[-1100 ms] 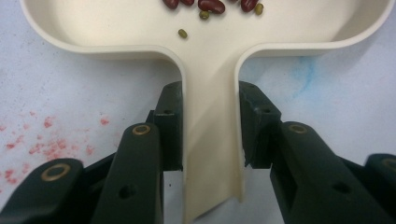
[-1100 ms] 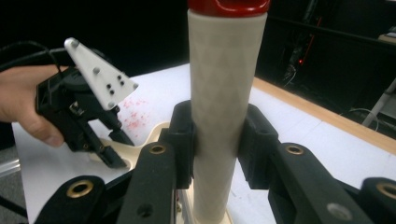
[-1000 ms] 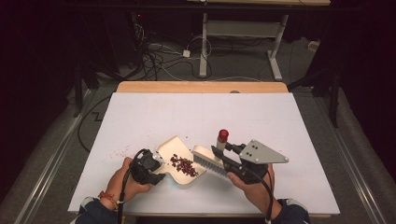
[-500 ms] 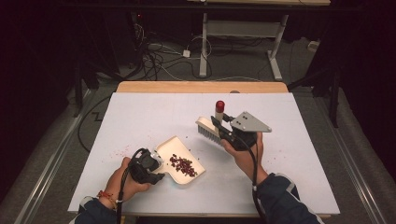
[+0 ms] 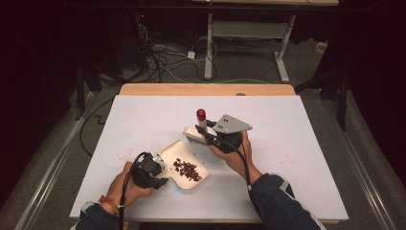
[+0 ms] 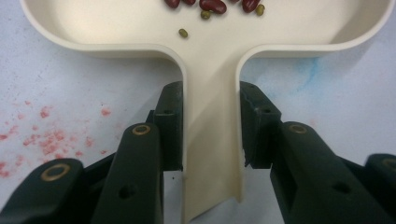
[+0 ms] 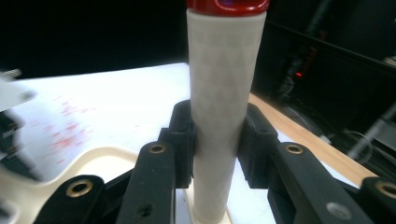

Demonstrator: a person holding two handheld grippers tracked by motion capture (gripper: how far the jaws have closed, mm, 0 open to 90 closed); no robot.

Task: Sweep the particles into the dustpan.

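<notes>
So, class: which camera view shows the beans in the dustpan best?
The left gripper view: its close look at the dustpan separates red beans from small green ones, though the top edge crops the pile. The high view shows the whole pile as a dark red patch. The right gripper view looks at the brush handle instead.

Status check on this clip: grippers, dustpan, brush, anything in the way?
Left gripper shut on dustpan handle, beans inside. Right gripper shut on brush handle, brush above the pan's far edge. Nothing in the way.
</notes>
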